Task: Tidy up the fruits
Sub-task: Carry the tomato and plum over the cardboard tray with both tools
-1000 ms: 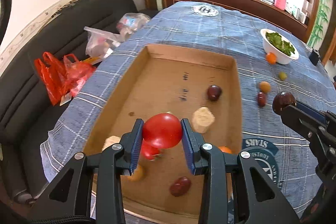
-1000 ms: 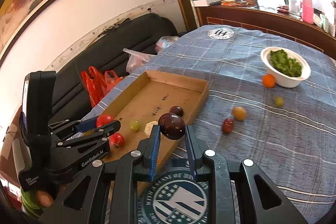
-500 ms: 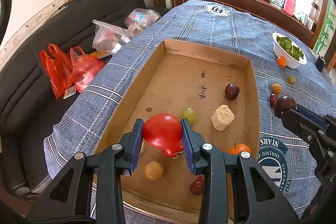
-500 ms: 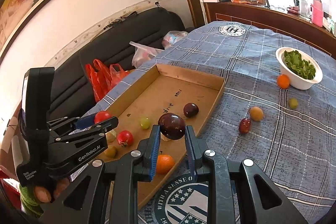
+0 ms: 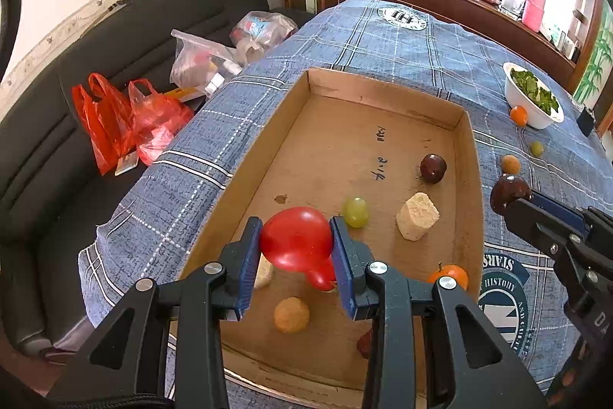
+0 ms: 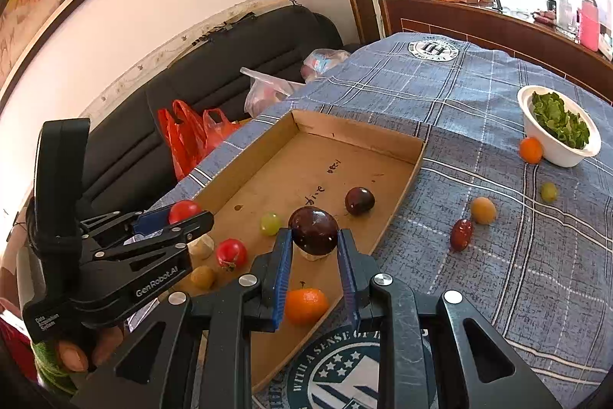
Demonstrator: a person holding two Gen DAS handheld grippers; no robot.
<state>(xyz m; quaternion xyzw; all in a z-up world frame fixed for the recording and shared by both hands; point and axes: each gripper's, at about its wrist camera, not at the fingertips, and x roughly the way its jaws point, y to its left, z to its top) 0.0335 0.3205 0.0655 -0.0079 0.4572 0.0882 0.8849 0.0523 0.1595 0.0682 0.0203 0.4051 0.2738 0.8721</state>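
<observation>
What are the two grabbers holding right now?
Left gripper: closed on a red tomato.
Right gripper: closed on a dark plum.

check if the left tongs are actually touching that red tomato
Touching. The left wrist view shows the left tongs with both blue pads pressed flush against the sides of the red tomato, no gap on either side, holding it above the cardboard tray.

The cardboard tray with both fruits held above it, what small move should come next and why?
Probably lower the left hand-held gripper a little and release its red tomato onto bare floor of the cardboard tray. It is over the tray's near end, where another tomato lies close below. The right hand-held gripper holds a dark plum over the tray's right wall.
</observation>
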